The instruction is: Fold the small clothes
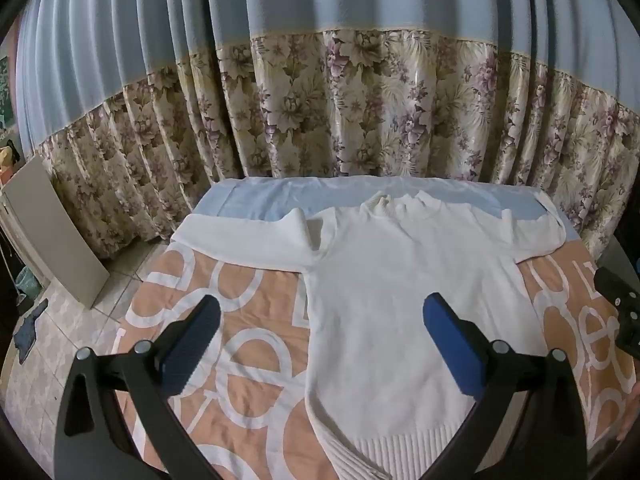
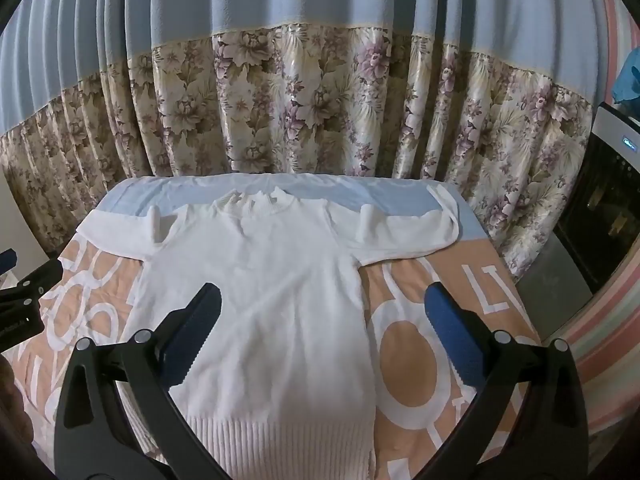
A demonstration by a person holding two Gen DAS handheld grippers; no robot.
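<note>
Left claw [image 1: 320, 320]: blue-padded fingers spread wide, nothing held, nothing touched; hung above the lower left part of the white sweater [image 1: 384, 312]. Right claw [image 2: 320, 320]: likewise spread wide and empty, poised over the sweater's lower right edge. Ribbed hem [image 2: 280, 444] seen nearest. Sweater laid flat, front up, on the surface under a peach cloth with white lettering [image 2: 420, 360]; both sleeves stretched sideways, collar [image 2: 260, 200] farthest. A pale blue strip [image 1: 256, 200] noted beyond. Floral curtain [image 1: 360, 120] behind.
</note>
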